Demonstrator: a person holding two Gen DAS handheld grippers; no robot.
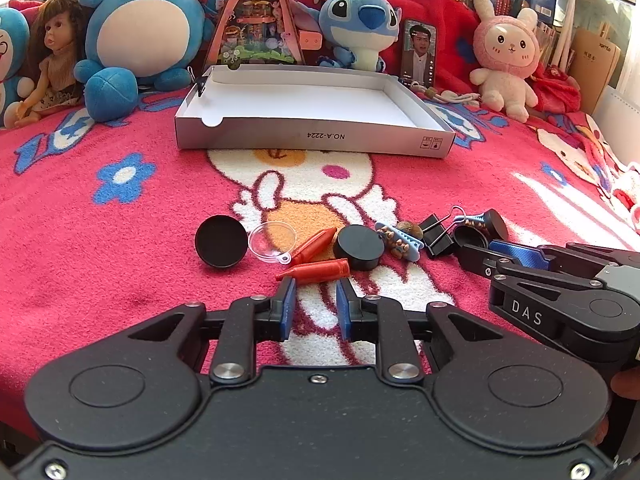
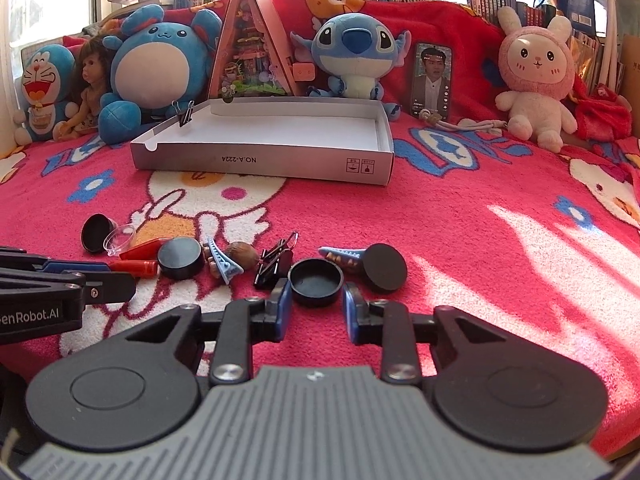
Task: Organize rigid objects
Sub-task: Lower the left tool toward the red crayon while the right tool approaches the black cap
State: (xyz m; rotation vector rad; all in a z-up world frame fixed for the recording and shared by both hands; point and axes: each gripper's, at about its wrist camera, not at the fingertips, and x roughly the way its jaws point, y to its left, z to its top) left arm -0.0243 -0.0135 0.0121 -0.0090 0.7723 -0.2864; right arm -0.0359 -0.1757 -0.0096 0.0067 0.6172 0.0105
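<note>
Both claws are down among the clutter on the bed blanket. The left claw (image 1: pixel 316 286) has narrowed on the near red crayon-shaped piece (image 1: pixel 318 271), which lies crosswise just ahead of its tips; whether the pads truly pinch it is hard to tell. The right claw (image 2: pixel 316 300) brackets the black round cap (image 2: pixel 316 282), pads at its flanks, contact equally unclear. The open white box (image 2: pixel 264 156) sits well ahead of both claws. Beyond the tips, binder clips (image 2: pixel 274 264) and hair clips overlap, partly hidden.
</note>
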